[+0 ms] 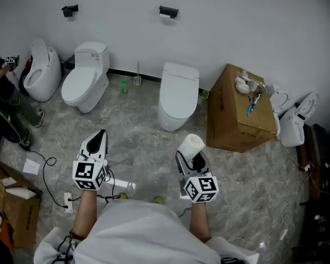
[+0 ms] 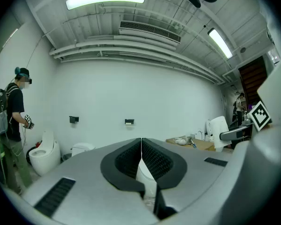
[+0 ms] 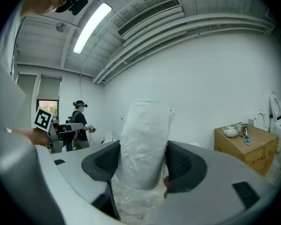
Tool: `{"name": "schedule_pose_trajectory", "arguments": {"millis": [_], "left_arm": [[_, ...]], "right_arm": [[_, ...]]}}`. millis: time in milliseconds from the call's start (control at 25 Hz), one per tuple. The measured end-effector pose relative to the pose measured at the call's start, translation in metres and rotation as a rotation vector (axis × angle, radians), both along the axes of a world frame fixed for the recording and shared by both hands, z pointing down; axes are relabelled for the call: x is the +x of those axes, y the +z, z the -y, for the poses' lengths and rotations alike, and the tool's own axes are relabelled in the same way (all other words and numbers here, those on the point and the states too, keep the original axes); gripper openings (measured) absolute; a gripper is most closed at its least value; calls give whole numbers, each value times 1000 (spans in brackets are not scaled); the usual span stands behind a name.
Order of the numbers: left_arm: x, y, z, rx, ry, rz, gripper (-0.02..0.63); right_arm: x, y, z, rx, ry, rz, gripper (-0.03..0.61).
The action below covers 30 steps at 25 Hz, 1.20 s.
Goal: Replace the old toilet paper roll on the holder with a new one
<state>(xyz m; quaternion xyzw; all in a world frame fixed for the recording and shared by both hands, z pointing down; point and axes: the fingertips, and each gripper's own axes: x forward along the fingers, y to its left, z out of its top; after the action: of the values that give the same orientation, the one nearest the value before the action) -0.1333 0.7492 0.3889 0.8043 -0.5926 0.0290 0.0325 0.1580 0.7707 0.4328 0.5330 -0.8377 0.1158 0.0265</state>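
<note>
My right gripper [image 1: 191, 157] is shut on a new toilet paper roll [image 1: 193, 143], white and wrapped in clear plastic. In the right gripper view the roll [image 3: 145, 139] stands upright between the dark pads [image 3: 183, 165] of the right gripper [image 3: 143, 161]. My left gripper [image 1: 100, 137] is held beside it at about the same height, shut and empty; in the left gripper view its jaws [image 2: 141, 158] meet with nothing between them. The black paper holder [image 1: 168, 12] hangs on the far wall above the middle toilet, with something white on it. The same holder [image 2: 129, 122] shows small and far off.
Three toilets [image 1: 85, 78] [image 1: 177, 95] [image 1: 43, 70] stand along the wall. A cardboard box [image 1: 239, 111] with odds and ends on top is at the right. A second black holder [image 1: 70, 9] is on the wall at the left. Another person [image 2: 14, 125] stands at the left. Cables [image 1: 49, 169] lie on the floor.
</note>
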Motion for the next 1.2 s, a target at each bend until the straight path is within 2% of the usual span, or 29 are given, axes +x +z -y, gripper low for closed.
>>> {"name": "schedule_pose_trajectory", "arguments": {"millis": [480,960,1040,1200], "left_arm": [[1,0,-5,3,5,2,23],[0,4,-6,3,38,11,25],[-2,5,-5,1,43,15,33],[-5,8,-4,-10,56,12,92]], "right_arm": [[-3,0,-6,-1,6,36,300],[-14,1,-9,3,-2,20,302],[-16,1,-8,-2,0,26,302],[-21,2,-9,-13,1,44,302]]}}
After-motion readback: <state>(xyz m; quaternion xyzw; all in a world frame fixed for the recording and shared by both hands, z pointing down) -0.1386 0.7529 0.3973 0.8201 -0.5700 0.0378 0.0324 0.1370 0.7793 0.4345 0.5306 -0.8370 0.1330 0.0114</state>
